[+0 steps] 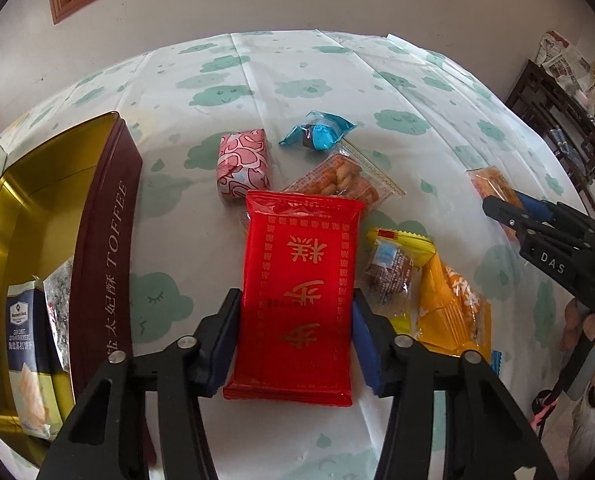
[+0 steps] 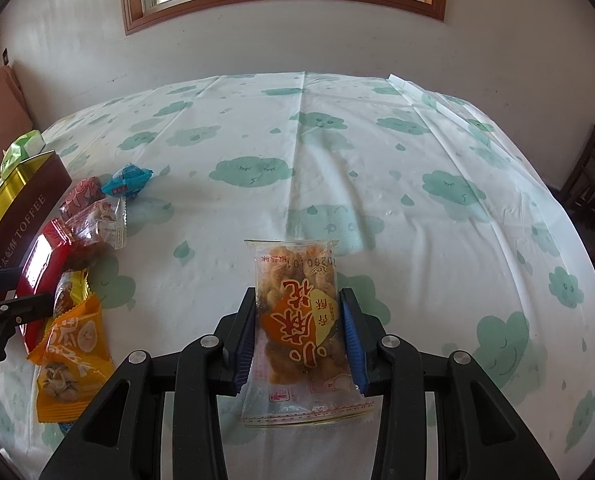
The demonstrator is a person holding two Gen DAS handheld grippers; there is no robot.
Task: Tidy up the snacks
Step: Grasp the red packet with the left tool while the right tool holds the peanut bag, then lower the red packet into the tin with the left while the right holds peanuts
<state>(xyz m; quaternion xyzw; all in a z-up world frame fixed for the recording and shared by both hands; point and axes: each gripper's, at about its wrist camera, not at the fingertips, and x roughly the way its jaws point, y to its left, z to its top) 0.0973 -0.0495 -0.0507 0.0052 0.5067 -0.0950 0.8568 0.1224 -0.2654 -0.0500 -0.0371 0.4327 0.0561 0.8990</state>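
On the cloud-print counter (image 2: pixel 337 152), my left gripper (image 1: pixel 295 316) clamps the red packet (image 1: pixel 301 280), my right gripper (image 2: pixel 299 336) grips the fried-twist packet (image 2: pixel 297 320); the toffee tin (image 1: pixel 109 232) holds two snacks, several remain outside.

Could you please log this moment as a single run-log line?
left gripper: shut on red packet | right gripper: shut on clear fried-snack packet | toffee tin: open, partly filled
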